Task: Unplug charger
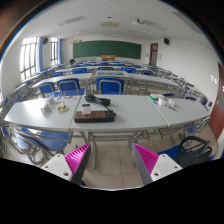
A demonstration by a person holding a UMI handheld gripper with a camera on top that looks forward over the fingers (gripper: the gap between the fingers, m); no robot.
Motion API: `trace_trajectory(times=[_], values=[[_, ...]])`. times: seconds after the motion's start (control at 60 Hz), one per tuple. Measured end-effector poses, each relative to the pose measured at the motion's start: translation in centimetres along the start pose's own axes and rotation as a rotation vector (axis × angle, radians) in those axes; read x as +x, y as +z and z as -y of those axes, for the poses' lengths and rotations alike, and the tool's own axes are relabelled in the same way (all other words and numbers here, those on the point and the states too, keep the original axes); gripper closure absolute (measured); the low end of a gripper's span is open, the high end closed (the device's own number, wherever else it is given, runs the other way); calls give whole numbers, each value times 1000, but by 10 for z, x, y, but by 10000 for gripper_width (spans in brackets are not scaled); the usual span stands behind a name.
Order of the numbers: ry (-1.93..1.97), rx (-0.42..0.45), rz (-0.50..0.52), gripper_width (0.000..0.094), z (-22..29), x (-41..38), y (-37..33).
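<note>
The gripper [112,158] has its fingers wide apart, with nothing between the pink pads [77,157] and nothing touched. It is held level above the floor, facing a long grey table [60,113]. On that table, beyond the fingers, sits a dark power strip [94,114]; no charger can be made out there. Blue chairs [108,86] stand behind the table.

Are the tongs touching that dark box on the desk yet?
Apart. The gripper view shows the tongs open, with bare desk between their pink pads and the dark box, which lies well beyond them.
</note>
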State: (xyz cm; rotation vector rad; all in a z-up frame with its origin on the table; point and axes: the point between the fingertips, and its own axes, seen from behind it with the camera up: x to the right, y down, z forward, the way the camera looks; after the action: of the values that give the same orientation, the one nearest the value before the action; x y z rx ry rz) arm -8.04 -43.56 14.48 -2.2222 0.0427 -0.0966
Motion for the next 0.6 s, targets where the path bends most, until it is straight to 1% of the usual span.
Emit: trace_trajectory(times=[0.1,0.233,0.3,0.383,0.467,0.517,0.6], values=[[-19,32,63,85,18,-47,38],[-35,97,125,76,58,-106,111],[-45,120,129,77,78,-127,154],[-44,130,111,80,97,-143,209],[-21,112,92,91,107,-150,258],[-6,102,78,131,111,-151,282],[18,79,44,225,107,-146,313]])
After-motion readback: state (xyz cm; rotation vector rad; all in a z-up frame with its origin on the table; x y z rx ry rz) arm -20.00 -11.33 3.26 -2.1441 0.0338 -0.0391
